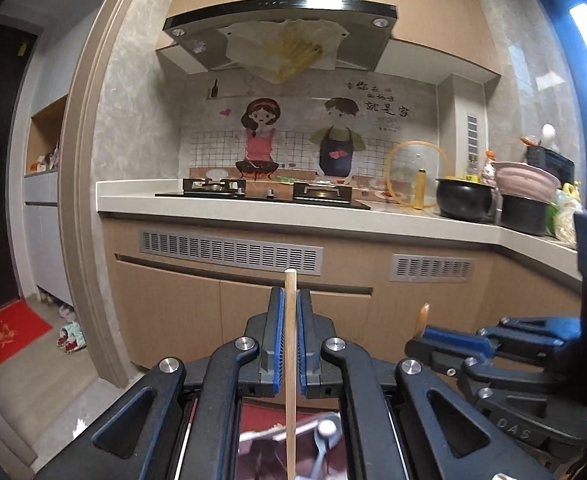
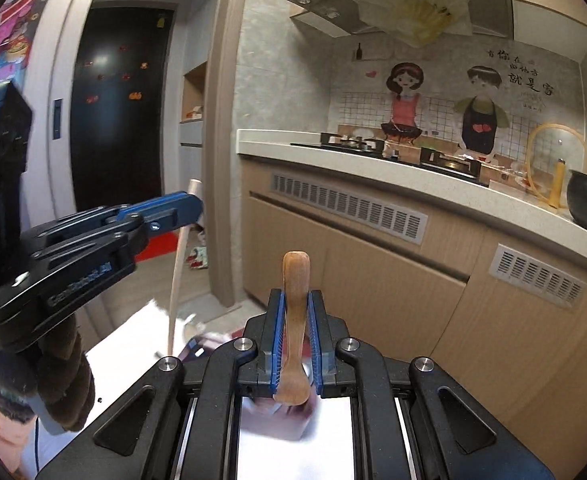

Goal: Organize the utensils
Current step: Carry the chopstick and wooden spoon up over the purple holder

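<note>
My left gripper is shut on a pale wooden chopstick that stands upright between its blue pads. It also shows in the right wrist view, with the chopstick hanging down. My right gripper is shut on a brown wooden spoon, handle up, bowl down. In the left wrist view the right gripper sits at the right, with the spoon's tip showing. Below the left gripper a metal spoon lies on a dark red surface, blurred.
A kitchen counter with a gas hob runs ahead, with cabinets below. Black pots and a glass lid stand at its right. A white surface lies under the right gripper. A doorway and red mat are at the left.
</note>
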`<state>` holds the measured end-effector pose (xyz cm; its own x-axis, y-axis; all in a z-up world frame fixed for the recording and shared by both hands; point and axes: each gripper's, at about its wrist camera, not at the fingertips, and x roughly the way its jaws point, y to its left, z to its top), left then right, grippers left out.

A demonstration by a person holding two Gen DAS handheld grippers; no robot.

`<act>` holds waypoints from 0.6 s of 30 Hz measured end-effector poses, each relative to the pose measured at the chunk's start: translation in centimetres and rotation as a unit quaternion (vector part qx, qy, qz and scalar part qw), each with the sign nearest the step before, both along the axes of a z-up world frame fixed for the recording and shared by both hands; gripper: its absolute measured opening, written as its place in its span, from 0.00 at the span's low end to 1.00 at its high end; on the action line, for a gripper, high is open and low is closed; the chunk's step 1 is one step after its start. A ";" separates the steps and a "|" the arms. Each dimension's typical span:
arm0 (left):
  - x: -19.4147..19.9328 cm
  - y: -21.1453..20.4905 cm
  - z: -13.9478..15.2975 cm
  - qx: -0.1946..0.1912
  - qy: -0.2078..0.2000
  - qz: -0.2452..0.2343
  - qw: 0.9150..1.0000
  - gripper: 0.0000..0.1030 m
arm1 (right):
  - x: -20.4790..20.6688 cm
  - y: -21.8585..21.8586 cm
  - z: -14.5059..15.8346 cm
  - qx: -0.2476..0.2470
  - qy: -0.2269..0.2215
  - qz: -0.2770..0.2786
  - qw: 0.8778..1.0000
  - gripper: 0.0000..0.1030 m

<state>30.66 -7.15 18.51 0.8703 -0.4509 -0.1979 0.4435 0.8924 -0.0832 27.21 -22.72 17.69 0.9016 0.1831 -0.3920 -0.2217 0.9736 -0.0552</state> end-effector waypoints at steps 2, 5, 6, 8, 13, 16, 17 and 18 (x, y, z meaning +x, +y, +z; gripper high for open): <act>1.2 0.2 -0.2 -0.002 0.006 -0.001 1.000 0.04 | 1.8 -0.3 -0.4 0.005 0.011 0.004 1.000 0.12; 2.2 0.8 -1.2 0.004 0.010 0.006 1.000 0.04 | 3.7 -0.4 -2.3 0.009 0.030 0.010 0.999 0.12; 2.5 1.1 -1.6 0.004 0.014 0.009 1.000 0.04 | 4.2 -0.3 -3.0 0.010 0.039 0.012 0.999 0.12; 2.9 1.6 -2.5 0.003 0.022 0.014 1.000 0.04 | 5.1 -0.3 -4.6 0.011 0.054 0.013 0.998 0.12; 3.6 2.0 -6.3 0.021 0.060 0.020 0.998 0.04 | 7.2 0.7 -9.6 -0.001 0.103 0.012 0.995 0.12; 4.5 1.9 -9.1 0.034 0.107 0.023 0.993 0.04 | 8.2 1.2 -12.4 -0.005 0.138 0.016 0.990 0.12; 5.0 1.9 -10.1 0.037 0.127 0.022 0.991 0.04 | 8.4 1.4 -13.1 -0.003 0.149 0.018 0.989 0.12; 5.4 1.7 -11.0 0.043 0.149 0.021 0.988 0.04 | 8.5 1.4 -13.6 -0.001 0.158 0.018 0.987 0.14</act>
